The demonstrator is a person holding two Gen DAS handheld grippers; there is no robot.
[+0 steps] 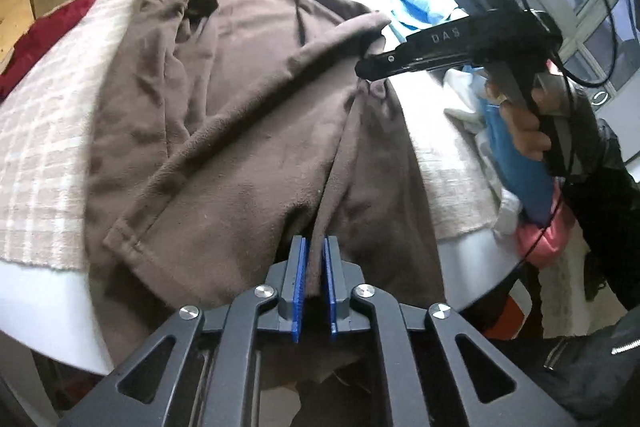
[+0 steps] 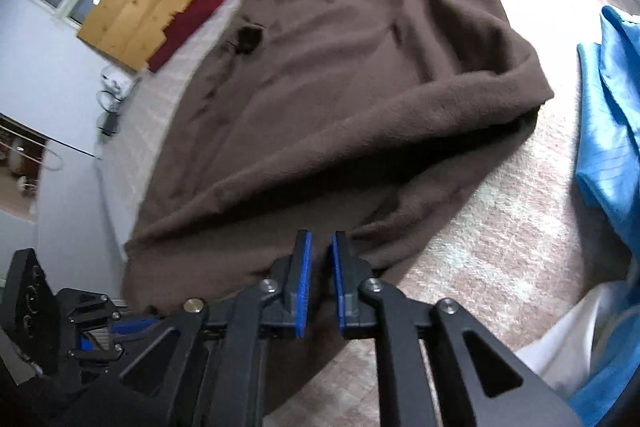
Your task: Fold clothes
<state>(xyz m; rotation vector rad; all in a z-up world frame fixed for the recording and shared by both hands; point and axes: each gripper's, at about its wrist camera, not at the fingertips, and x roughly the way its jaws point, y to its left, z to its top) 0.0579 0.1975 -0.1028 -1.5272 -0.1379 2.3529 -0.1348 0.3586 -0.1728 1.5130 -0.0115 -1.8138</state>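
While the left tongs (image 1: 316, 247) pinch the brown garment's (image 1: 248, 99) hem, the right tongs (image 2: 320, 247) grip its fold

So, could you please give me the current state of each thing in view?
brown sweater: spread on the bed, right edge lifted.
left tongs: shut on a sweater fold.
right tongs: fabric between the pads; grip unclear.
blue garment: crumpled beside the sweater.
red cloth: lying at the bed's edge.

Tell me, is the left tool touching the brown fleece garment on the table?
Touching. In the left wrist view, the left tool has its blue pads closed on a raised ridge of the brown fleece garment, with fabric pinched between them.
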